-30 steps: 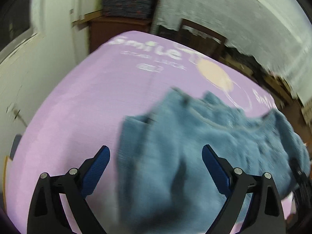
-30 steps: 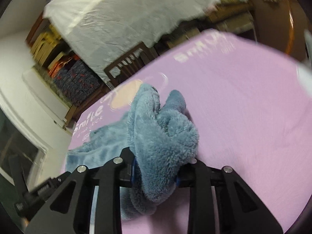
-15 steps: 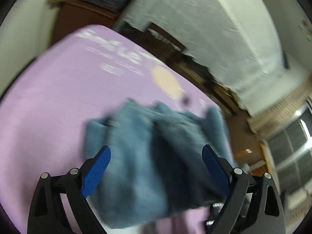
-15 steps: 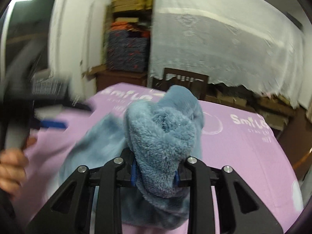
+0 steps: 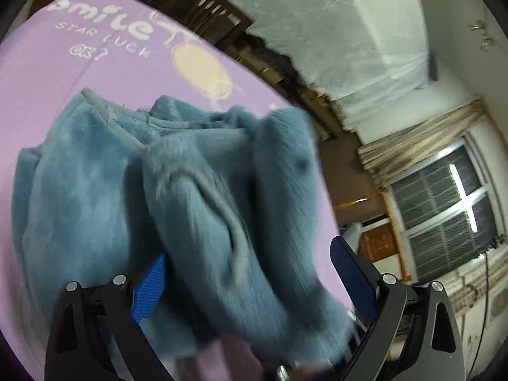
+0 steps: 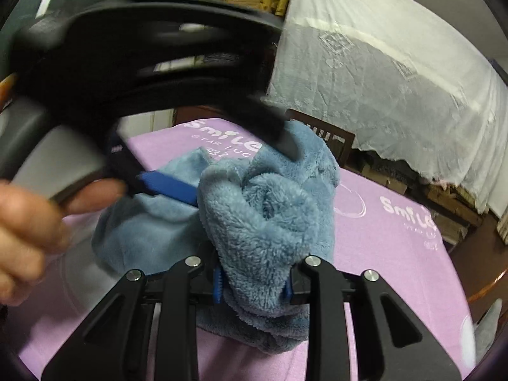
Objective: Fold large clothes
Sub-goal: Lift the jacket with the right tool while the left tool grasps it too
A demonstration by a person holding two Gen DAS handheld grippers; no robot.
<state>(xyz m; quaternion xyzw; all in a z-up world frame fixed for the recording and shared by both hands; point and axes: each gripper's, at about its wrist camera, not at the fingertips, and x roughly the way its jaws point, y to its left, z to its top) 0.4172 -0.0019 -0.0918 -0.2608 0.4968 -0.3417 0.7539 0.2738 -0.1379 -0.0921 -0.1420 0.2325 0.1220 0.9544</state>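
A white lace sheet drapes bulky furniture at twelve o'clock, behind a dark wooden chair. A barred window glows at three o'clock, under a bunched tan curtain.

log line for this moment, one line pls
stage: mid-fold | right claw: shut on blue fleece garment | left claw: open, astride garment | surface: purple sheet

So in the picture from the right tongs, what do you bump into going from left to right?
A hand → the blue pad of the left tongs → the fluffy blue garment → purple cloth with "Smile" printed on it.
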